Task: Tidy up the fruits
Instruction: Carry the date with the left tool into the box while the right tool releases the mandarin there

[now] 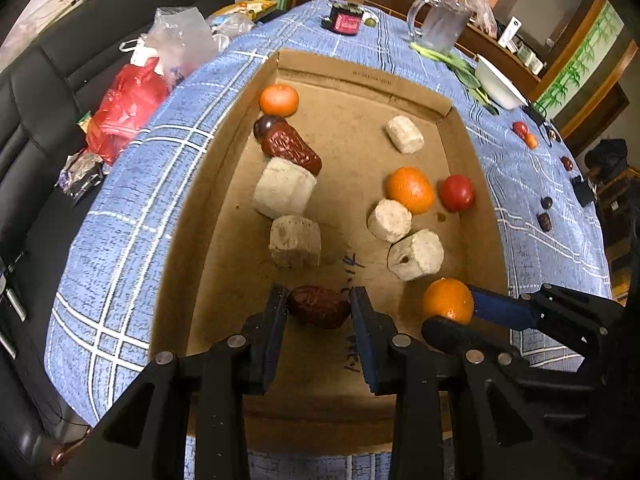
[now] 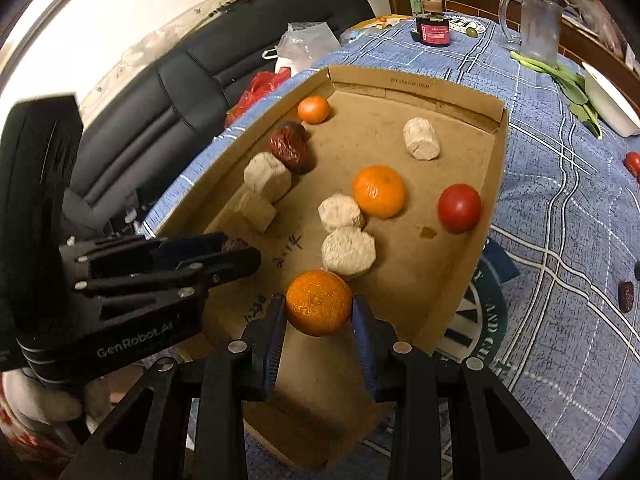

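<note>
Blue checked cloth (image 1: 120, 216) covered the counter, and a flat cardboard box (image 1: 400, 80) sat on it with fruit and pale chunky blocks inside. My left tool (image 1: 320, 308) was closed on a wrinkly dark red date (image 1: 318, 306), held low over the near end of the box floor. My right tool (image 2: 319, 304) was closed on a small orange (image 2: 319, 302), also at the near end, just beside the left one. I worried about the two tools bumping, because they were so near each other, and a knock could shake a fruit loose. The orange was round and smooth, so I thought it might roll away across the box if I let go too high, and hit the pale block (image 2: 348, 252) right behind it. The date looked soft, so squeezing harder might squash it. More dates (image 1: 545, 216) and small fruits still lay out on the cloth at the right, so the job looked far from done.
</note>
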The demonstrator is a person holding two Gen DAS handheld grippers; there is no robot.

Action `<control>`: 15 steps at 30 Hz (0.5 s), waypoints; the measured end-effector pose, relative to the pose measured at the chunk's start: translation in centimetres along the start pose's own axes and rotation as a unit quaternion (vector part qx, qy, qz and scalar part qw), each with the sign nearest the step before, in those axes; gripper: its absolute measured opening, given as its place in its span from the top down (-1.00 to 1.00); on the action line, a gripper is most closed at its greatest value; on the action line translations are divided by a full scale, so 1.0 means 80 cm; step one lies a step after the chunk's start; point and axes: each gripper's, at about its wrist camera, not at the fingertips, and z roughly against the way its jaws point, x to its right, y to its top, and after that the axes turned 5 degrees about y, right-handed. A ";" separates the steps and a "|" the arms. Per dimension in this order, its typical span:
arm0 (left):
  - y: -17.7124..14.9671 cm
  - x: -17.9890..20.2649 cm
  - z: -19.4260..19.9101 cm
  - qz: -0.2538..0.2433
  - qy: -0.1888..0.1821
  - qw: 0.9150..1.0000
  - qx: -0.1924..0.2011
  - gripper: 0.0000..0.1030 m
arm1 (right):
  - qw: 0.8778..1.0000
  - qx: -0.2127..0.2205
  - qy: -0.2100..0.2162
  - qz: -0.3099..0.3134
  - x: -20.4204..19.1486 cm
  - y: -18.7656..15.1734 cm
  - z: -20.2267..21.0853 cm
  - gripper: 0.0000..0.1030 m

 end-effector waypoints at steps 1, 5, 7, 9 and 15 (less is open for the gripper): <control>0.001 0.000 -0.001 -0.003 -0.001 1.000 0.001 0.38 | 1.000 0.000 -0.005 -0.003 -0.001 -0.001 -0.002 0.30; 0.006 0.001 -0.003 -0.018 -0.006 1.000 0.000 0.38 | 1.000 -0.002 -0.017 -0.014 0.001 -0.003 -0.012 0.30; 0.006 0.001 -0.004 -0.022 -0.009 1.000 -0.002 0.38 | 1.000 -0.004 -0.021 -0.017 -0.001 -0.006 -0.017 0.30; 0.006 0.001 -0.006 -0.024 -0.012 1.000 -0.005 0.38 | 1.000 -0.003 -0.027 -0.016 -0.005 -0.009 -0.019 0.28; 0.008 -0.003 -0.005 -0.023 -0.016 1.000 -0.006 0.38 | 0.999 0.000 -0.036 -0.018 -0.009 -0.005 -0.021 0.26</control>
